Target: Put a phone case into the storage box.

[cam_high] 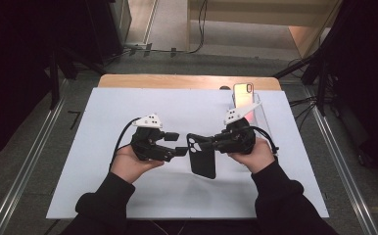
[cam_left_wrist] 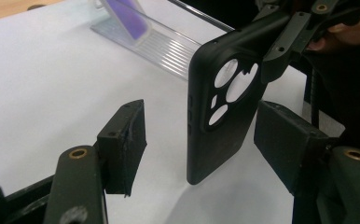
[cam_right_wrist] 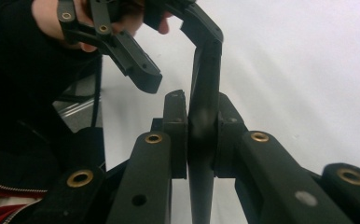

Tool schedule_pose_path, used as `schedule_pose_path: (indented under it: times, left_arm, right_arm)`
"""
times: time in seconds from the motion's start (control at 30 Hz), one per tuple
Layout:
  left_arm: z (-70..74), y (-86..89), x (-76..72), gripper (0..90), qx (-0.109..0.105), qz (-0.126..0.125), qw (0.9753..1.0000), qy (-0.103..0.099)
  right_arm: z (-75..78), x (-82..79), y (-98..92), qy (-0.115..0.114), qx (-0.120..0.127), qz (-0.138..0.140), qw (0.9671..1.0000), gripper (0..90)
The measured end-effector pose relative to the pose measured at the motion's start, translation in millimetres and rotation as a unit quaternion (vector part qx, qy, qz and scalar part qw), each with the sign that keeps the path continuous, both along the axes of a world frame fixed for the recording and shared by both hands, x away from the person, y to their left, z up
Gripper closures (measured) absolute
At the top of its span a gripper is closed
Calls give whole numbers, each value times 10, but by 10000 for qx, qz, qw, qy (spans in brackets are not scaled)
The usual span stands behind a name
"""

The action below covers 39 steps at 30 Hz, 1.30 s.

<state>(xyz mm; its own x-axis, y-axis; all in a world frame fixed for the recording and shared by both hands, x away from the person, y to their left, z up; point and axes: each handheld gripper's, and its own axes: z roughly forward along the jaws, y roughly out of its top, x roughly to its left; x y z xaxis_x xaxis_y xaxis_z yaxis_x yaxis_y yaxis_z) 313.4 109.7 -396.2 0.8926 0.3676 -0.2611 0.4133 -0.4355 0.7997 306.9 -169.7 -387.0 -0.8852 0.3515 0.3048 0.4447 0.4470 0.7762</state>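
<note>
My right gripper (cam_high: pixel 207 143) is clamped on the black phone case (cam_high: pixel 201 155), fingers (cam_right_wrist: pixel 176 135) pinching its edge near the camera-cutout end, seen edge-on in the right gripper view (cam_right_wrist: pixel 204 112). The case hangs over the white desk (cam_high: pixel 104 186) roughly at centre, near side, long axis running near-to-far with the cutouts at the far end. In the left gripper view it stands on edge (cam_left_wrist: pixel 220 121), lower corner close to the desk or touching it; can't tell which.

My left gripper (cam_high: pixel 177 144) is spread apart and empty, fingers (cam_left_wrist: pixel 124 140) wide. The case sits straight ahead of it, just right of the left fingers and between the two pads in that view, not yet touched. The left is the free one and is right beside the case, so I judge the next move is closing it across the case's thin dimension, lower down than the right's grip.

Far right on the desk: a phone (cam_high: pixel 243 95) leaning in a clear stand (cam_high: pixel 260 115), well apart from both grippers.
</note>
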Motion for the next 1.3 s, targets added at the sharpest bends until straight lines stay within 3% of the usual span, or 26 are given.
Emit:
schedule_pose_path:
  times: [0.17,0.37,0.67,0.83,1.07,1.3]
  left_arm:
    - [7,-35,-10,377,46,-273,9996,-97]
    - [19,-33,30,423,-3,-377,9992,-120]
    - [10,-23,57,549,-109,-737,9972,-51]
    - [5,-37,54,602,-177,-991,9949,9]
    - [8,-43,45,668,-115,-1108,9938,4]
    - [12,-37,33,743,-203,-1234,9921,45]
  right_arm:
    - [3,-11,23,-44,46,208,9998,769]
    - [-3,-16,48,-83,99,456,9989,769]
    - [-19,-13,72,-42,215,737,9970,769]
    - [-32,1,68,51,296,879,9957,769]
    - [-44,6,88,62,230,889,9958,769]
    - [-40,19,57,15,315,863,9958,764]
